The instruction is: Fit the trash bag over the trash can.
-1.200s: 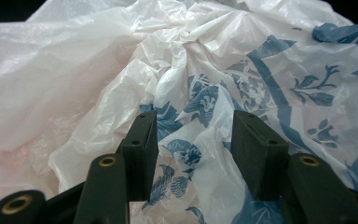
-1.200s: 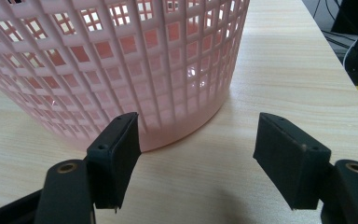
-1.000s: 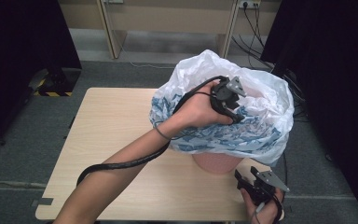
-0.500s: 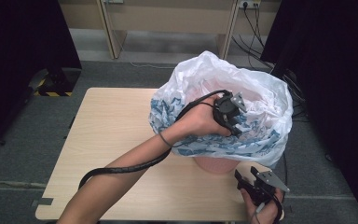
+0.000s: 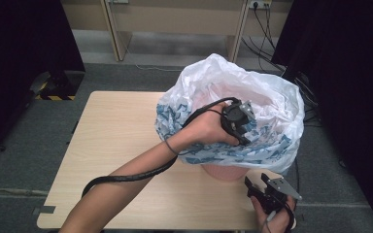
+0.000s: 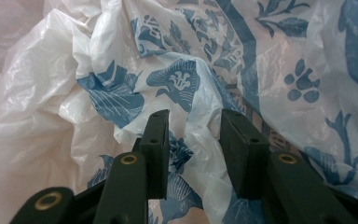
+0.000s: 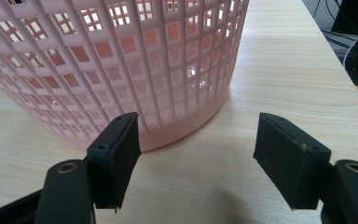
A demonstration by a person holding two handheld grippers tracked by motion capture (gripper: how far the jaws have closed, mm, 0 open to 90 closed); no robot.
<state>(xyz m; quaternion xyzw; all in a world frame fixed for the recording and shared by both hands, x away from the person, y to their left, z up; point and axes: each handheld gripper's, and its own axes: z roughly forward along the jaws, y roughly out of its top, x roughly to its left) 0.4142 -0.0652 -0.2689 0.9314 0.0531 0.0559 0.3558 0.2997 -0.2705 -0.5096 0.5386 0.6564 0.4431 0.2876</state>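
bag (image 5: pixel 272 102) inside pink basket (image 7: pixel 121 70)

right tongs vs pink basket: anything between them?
Nothing: in the right gripper view, bare wooden table separates the open right tongs from the pink plastic lattice basket.

The room is evenly lit from above, with the table (image 5: pixel 116 145) bright and the curtains at both sides almost black. The high view is soft and a little grainy. In the left gripper view light glows through the thin bag (image 6: pixel 270 60); its far folds blur. The basket (image 7: pixel 121 70) throws a faint shadow on the wood, and small glints show on its glossy ribs.
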